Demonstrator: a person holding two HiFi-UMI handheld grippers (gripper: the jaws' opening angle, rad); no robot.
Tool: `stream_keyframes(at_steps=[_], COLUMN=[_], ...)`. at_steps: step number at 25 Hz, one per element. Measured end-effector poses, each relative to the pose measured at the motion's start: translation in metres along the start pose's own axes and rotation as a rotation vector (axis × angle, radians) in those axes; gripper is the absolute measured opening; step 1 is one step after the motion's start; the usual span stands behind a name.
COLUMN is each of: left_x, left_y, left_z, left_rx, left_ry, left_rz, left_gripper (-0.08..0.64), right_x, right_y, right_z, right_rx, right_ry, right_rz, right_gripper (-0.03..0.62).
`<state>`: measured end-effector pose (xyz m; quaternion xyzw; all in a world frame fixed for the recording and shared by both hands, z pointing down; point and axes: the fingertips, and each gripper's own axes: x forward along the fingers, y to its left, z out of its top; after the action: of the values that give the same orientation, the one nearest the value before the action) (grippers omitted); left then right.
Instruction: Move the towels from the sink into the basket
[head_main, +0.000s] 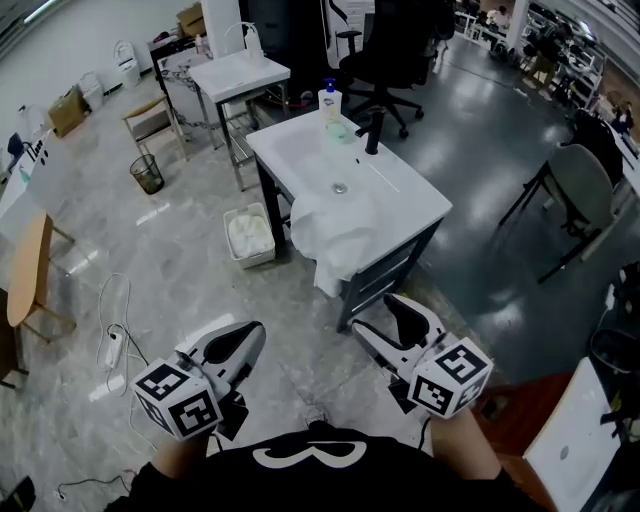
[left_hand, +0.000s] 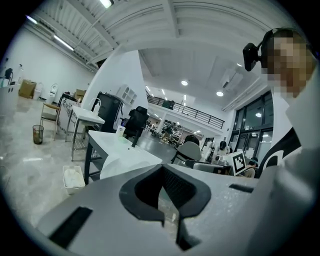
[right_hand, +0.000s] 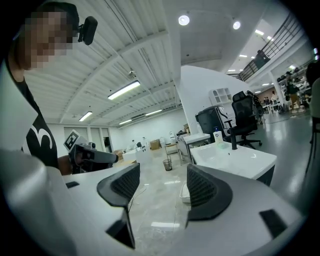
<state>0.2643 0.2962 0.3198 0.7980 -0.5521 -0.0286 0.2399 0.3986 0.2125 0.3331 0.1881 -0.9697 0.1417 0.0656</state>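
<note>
A white towel (head_main: 335, 235) lies in the white sink (head_main: 400, 185) and hangs over its front edge. On the floor left of the sink stands a white basket (head_main: 250, 235) with white cloth in it. Both grippers are held low near the person's body, well short of the sink. My left gripper (head_main: 250, 335) is shut, its dark pads (left_hand: 145, 192) meeting at the tip with nothing between them. My right gripper (head_main: 380, 318) is open and empty, with a clear gap between its pads (right_hand: 205, 192). The right gripper view shows the sink (right_hand: 235, 157) and the basket (right_hand: 186, 192) ahead.
On the sink's far side stand a black faucet (head_main: 374, 130) and a soap bottle (head_main: 329, 100). A black office chair (head_main: 385, 55) and a second white table (head_main: 240, 72) stand behind it. A grey chair (head_main: 575, 190) is at the right; a wire bin (head_main: 146, 172) and a floor cable (head_main: 115, 340) at the left.
</note>
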Motion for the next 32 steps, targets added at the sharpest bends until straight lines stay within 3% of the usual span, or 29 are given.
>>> stream_keyframes(at_steps=[7, 13, 22, 32], left_x=[0.032, 0.044, 0.085, 0.146], left_y=[0.022, 0.047, 0.096, 0.168], left_z=[0.025, 0.022, 0.034, 0.057], left_rx=[0.022, -0.013, -0.036, -0.055], left_ry=[-0.036, -0.028, -0.007, 0.071], left_rz=[0.009, 0.016, -0.010, -0.083], left_gripper=[0.006, 0.006, 0.006, 0.006], right_x=[0.026, 0.050, 0.100, 0.164], right_y=[-0.037, -0.053, -0.094, -0.161], right_z=[0.014, 0.011, 0.005, -0.010], right_rx=[-0.034, -0.067, -0.035, -0.009], right_ry=[0.006, 0.036, 0.078, 0.154], right_rz=[-0.002, -0.014, -0.056, -0.207], right_gripper=[0.276, 0.281, 0.284, 0.284])
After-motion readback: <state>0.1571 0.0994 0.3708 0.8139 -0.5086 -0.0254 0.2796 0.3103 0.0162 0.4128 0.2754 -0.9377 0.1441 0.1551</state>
